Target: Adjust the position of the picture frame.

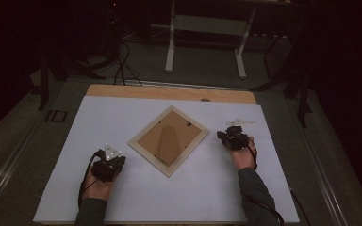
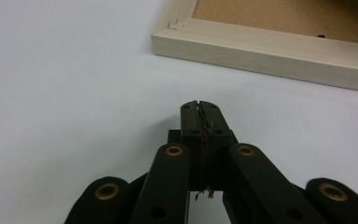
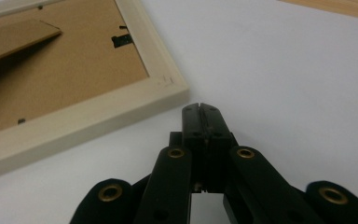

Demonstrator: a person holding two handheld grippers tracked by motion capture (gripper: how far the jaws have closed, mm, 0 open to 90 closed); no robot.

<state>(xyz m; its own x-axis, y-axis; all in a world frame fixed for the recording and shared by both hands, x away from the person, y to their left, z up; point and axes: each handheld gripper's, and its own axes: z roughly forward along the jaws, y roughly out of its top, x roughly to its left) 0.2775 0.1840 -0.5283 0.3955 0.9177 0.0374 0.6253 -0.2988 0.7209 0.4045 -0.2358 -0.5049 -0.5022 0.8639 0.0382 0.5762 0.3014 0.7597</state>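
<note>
Picture frame (image 1: pixel 168 140): rectangular, pale unfinished wood moulding with mitred corners, lying face down so that the brown fibreboard backing (image 1: pixel 162 136) shows, matte and fine-grained. A fold-out stand leg (image 1: pixel 168 141) of the same board lies flat on the backing; small dark metal retaining tabs (image 3: pixel 121 40) sit at the inner edge. Position: centre of the white sheet (image 1: pixel 122 117), a smooth matte surface over a light wooden table (image 1: pixel 169 92). Orientation: turned diamond-wise, long axis running from about 1 o'clock to 7 o'clock in the high view.

Left gripper (image 1: pixel 113 160): black, hinged links with brass-coloured rivets, at the frame's 8 o'clock, apart from it; jaws clenched together, nothing between them.

Right gripper (image 1: pixel 226 135): same build, at the frame's 3 o'clock, near its corner; jaws clenched, empty.
</note>
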